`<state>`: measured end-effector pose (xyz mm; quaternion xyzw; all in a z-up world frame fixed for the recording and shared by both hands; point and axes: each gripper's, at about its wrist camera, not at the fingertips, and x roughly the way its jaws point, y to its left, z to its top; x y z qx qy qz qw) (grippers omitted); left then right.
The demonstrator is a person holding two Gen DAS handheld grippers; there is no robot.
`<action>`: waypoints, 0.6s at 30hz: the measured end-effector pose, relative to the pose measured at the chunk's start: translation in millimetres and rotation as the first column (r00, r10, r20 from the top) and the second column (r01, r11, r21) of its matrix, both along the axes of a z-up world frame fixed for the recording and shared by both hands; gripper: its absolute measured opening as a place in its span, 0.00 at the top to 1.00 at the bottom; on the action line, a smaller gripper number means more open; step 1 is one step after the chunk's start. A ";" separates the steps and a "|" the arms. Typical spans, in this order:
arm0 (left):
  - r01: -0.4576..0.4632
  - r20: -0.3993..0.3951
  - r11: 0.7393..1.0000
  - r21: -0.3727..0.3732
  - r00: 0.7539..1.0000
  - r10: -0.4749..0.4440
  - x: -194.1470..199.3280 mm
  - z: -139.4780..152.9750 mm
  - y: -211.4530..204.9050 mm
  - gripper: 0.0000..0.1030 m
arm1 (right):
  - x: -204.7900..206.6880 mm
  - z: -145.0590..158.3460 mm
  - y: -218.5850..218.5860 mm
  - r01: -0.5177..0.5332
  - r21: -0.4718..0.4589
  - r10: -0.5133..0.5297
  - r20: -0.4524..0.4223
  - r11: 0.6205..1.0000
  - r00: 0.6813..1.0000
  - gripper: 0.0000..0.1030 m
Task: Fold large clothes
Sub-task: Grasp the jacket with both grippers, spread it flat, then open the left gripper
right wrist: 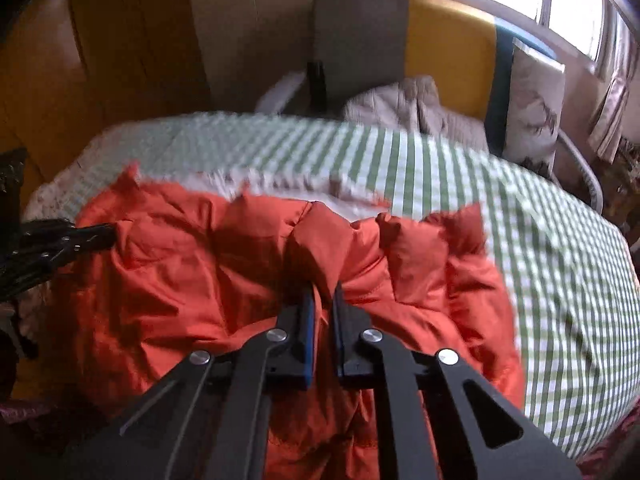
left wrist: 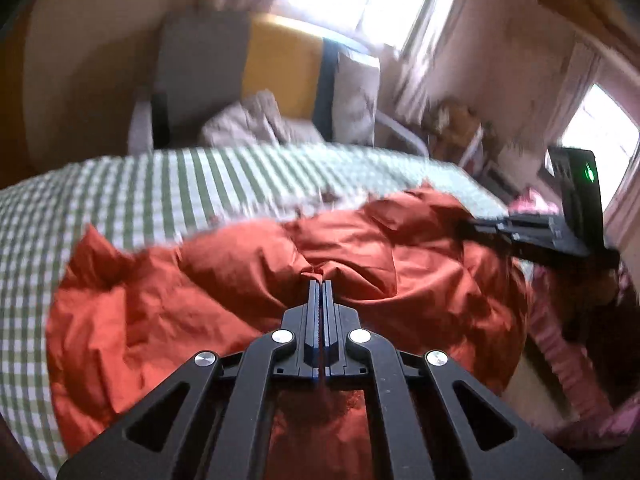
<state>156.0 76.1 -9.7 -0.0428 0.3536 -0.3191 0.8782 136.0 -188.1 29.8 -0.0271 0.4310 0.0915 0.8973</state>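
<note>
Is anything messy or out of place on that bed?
Only the orange puffy jacket: it lies bunched and rumpled on the green checked bedcover, pinched by the left gripper and right gripper. Nothing looks spilled or torn.

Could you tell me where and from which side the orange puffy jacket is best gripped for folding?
Grip the orange jacket by a thin raised ridge of its near edge, coming in low from the near side of the bed. The padding is bulky, so only pinched folds fit between the fingers, as the left gripper and right gripper show.
</note>
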 end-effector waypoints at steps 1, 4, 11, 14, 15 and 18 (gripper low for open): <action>-0.016 0.012 1.000 -0.016 1.000 0.016 1.0 0.4 1.8 1.00 | -1.3 4.5 -0.3 0.008 -0.001 -0.008 0.033 1.000 0.999 0.94; -0.079 0.016 0.996 -0.040 0.997 0.080 14.5 -10.4 3.4 1.00 | 3.4 8.9 -0.6 0.057 0.005 -0.057 0.102 0.998 0.993 0.94; -0.162 -0.110 0.985 -0.056 0.982 0.155 41.7 -54.3 -3.3 1.00 | 46.6 -28.4 6.8 0.169 -0.008 -0.167 0.112 0.986 0.979 0.94; -0.157 -0.119 0.987 -0.047 0.981 0.150 38.9 -56.2 -5.3 0.99 | 67.8 -50.5 12.1 0.195 -0.068 -0.192 0.054 0.978 0.980 0.93; -0.160 -0.123 0.987 -0.034 0.980 0.155 39.4 -58.9 -6.4 0.99 | 75.3 -58.5 13.2 0.209 -0.089 -0.207 0.030 0.974 0.978 0.91; -0.170 -0.140 0.985 -0.036 0.977 0.163 43.3 -64.6 -7.2 0.99 | 93.2 -75.9 18.8 0.230 -0.146 -0.231 0.006 0.962 0.973 0.86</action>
